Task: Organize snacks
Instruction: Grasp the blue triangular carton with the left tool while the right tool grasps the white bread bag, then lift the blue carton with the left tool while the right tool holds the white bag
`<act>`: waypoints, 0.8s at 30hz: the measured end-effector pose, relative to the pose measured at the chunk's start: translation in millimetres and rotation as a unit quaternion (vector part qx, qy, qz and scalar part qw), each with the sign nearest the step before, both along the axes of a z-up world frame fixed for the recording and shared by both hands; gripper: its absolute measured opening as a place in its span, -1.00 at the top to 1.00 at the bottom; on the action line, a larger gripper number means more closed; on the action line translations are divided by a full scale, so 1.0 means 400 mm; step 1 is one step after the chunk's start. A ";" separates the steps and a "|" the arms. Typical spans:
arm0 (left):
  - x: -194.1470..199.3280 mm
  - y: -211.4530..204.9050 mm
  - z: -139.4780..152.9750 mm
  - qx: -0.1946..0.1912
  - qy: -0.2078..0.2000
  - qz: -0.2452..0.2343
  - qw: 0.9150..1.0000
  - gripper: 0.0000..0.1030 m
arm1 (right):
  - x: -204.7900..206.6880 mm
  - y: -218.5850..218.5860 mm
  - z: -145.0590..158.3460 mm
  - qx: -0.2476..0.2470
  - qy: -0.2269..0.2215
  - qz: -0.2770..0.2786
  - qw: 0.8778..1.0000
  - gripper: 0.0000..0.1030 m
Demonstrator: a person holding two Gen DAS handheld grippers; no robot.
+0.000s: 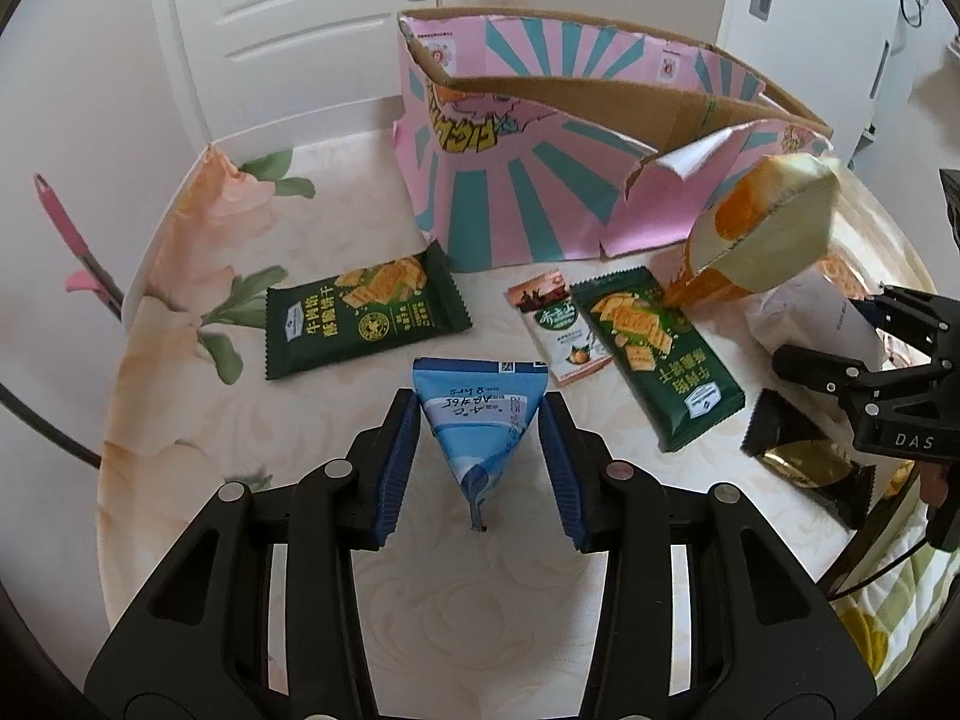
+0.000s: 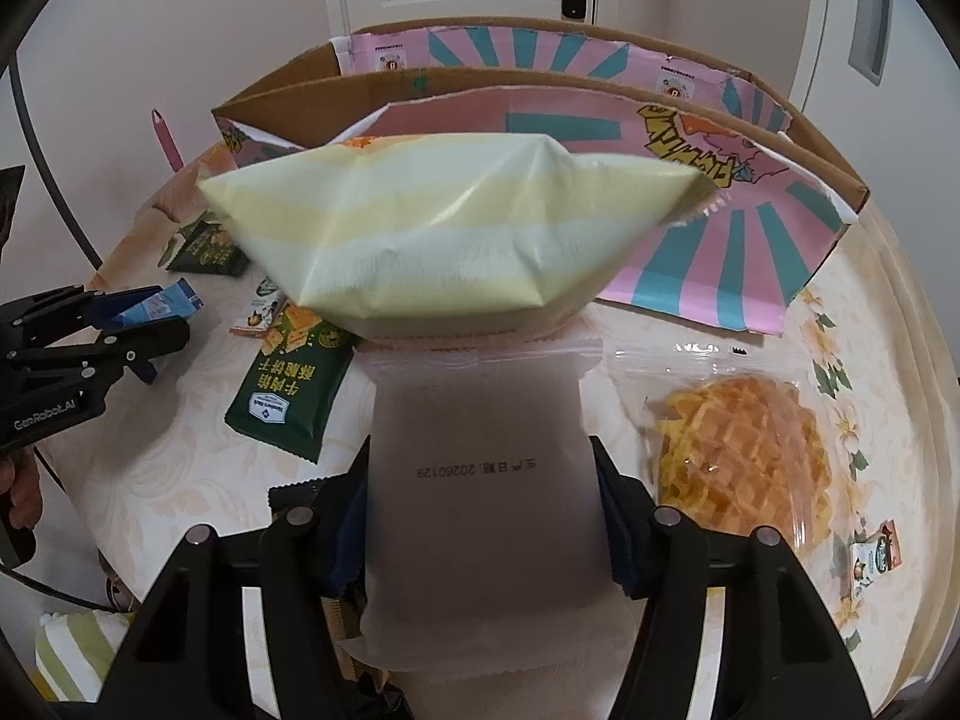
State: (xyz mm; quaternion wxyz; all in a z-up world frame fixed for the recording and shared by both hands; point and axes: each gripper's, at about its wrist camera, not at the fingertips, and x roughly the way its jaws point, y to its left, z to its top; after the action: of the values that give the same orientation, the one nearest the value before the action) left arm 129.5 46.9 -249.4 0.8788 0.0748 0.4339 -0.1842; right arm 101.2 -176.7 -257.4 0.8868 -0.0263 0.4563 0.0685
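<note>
- Two grippers are engaged, each closed on one snack, above a round table [image 1: 180, 420] with a floral cover.
- Left gripper [image 1: 480, 468]: jaws partly closed, blue pads pressing both slanted sides of a blue carton [image 1: 477, 414]. The carton is triangular, so the grip sits low on its narrow end; judged a secure hold, the wide end pointing away.
- Right gripper [image 2: 483, 516]: jaws about half closed on the flanks of a white pack [image 2: 480, 480], a printed date facing the camera. The pads appear to press the wrapper in; judged a soft hold on a compliant item.
- Yellow bag [image 2: 456, 240]: rests touching the far end of the white pack, between it and the box. Whether it is carried along or merely leaning cannot be told.
- Box [image 1: 540, 192]: pink and teal cardboard, top open and torn, standing at the far side of the table. Judged the destination, as it is the only container present.
- Loose items: two green packs [image 1: 366, 318] flat near the box, a small sachet [image 1: 558, 330] beside one, a dark wrapper [image 1: 804, 450] near the table edge, a clear bag of waffles [image 2: 744, 450] to the right.
- Assessment: task at an early stage; most snacks lie outside the box.
</note>
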 end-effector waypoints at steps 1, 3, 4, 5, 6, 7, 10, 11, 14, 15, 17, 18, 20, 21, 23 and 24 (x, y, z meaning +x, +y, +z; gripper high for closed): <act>-0.001 -0.001 0.004 -0.001 -0.001 0.001 1.000 0.27 | -0.002 -0.003 0.003 0.002 -0.002 -0.001 1.000 -0.14; -0.003 -0.002 0.007 -0.003 -0.003 0.003 1.000 0.27 | -0.009 -0.011 0.013 0.006 -0.007 -0.002 1.000 -0.13; -0.004 -0.001 0.009 -0.004 -0.004 0.004 1.000 0.27 | -0.010 -0.013 0.015 0.006 -0.009 -0.003 1.000 -0.13; -0.005 0.000 0.012 -0.006 -0.004 0.005 1.000 0.27 | -0.012 -0.015 0.023 0.006 -0.010 -0.004 1.000 -0.13; -0.006 0.000 0.016 -0.008 -0.006 0.006 1.000 0.27 | -0.014 -0.017 0.028 0.007 -0.011 -0.005 1.000 -0.13; -0.007 0.001 0.019 -0.009 -0.007 0.007 1.000 0.28 | -0.020 -0.013 0.038 0.009 -0.014 -0.006 1.000 -0.13; -0.012 0.001 0.035 -0.013 -0.014 0.008 1.000 0.28 | -0.043 -0.002 0.065 0.010 -0.022 -0.006 1.000 -0.13; -0.014 0.001 0.040 -0.015 -0.016 0.009 1.000 0.29 | -0.049 -0.005 0.066 0.011 -0.024 -0.006 1.000 -0.13; -0.018 0.000 0.052 -0.019 -0.020 0.011 1.000 0.32 | -0.059 -0.011 0.067 0.014 -0.025 -0.007 1.000 -0.13; -0.020 -0.001 0.056 -0.020 -0.021 0.011 1.000 0.36 | -0.066 -0.014 0.069 0.015 -0.025 -0.008 1.000 -0.13; -0.025 -0.002 0.066 -0.023 -0.023 0.011 0.999 0.88 | -0.075 -0.006 0.069 0.015 -0.028 -0.011 0.999 -0.13; -0.026 -0.004 0.071 -0.023 -0.022 0.010 0.999 0.93 | -0.076 -0.004 0.071 0.016 -0.029 -0.013 0.999 -0.13; -0.027 -0.008 0.076 -0.020 -0.025 0.013 0.999 0.93 | -0.085 -0.012 0.081 0.018 -0.032 -0.017 0.999 -0.13; -0.025 -0.009 0.074 -0.019 -0.023 0.016 0.999 0.93 | -0.089 -0.015 0.085 0.020 -0.032 -0.018 0.999 -0.13; -0.020 -0.006 0.069 -0.025 -0.011 0.024 0.999 0.93 | -0.094 -0.018 0.090 0.021 -0.031 -0.020 0.999 -0.13; -0.019 -0.006 0.068 -0.026 -0.005 0.027 0.999 0.91 | -0.098 -0.019 0.093 0.021 -0.031 -0.021 0.999 -0.13</act>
State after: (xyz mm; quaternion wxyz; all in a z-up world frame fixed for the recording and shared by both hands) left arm 122.0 44.6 -222.3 0.8874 0.0415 0.4262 -0.1708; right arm 62.2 -184.5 -220.2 0.9021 -0.0001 0.4274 0.0592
